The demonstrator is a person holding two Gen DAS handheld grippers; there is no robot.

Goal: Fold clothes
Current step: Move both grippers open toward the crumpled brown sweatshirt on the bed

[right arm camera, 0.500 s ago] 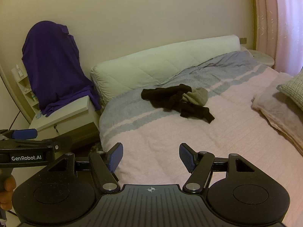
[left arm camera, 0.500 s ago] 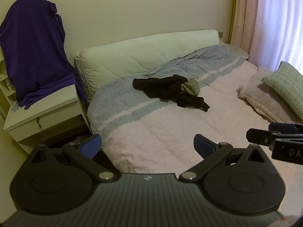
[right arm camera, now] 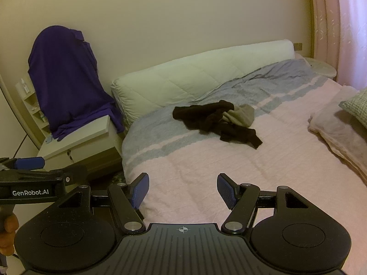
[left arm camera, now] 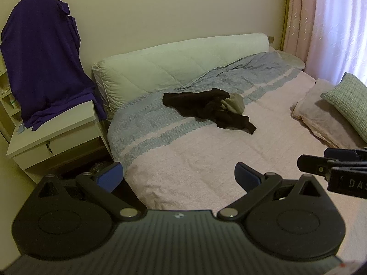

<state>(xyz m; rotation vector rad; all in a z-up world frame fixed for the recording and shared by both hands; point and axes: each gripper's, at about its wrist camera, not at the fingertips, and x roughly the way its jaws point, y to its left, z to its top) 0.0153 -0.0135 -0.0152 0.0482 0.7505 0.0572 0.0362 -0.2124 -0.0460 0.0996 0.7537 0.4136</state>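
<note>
A crumpled dark brown garment lies in a heap on the bed, with a grey-beige piece bunched against its right side. My left gripper hovers open over the near part of the bed, well short of the heap, nothing between its blue pads. My right gripper is open too, at a similar distance from the clothes. In the right wrist view the left gripper shows side-on at the left edge. The right gripper's tip pokes into the left wrist view from the right.
The bed has a pink and grey-blue cover and a pale quilted headboard cushion. A purple shirt drapes over something on a white bedside cabinet. Pillows lie at the right; pink curtains hang behind.
Both views sit slightly closer to the bed, with the heap a touch lower in the frame. Both grippers remain open.
</note>
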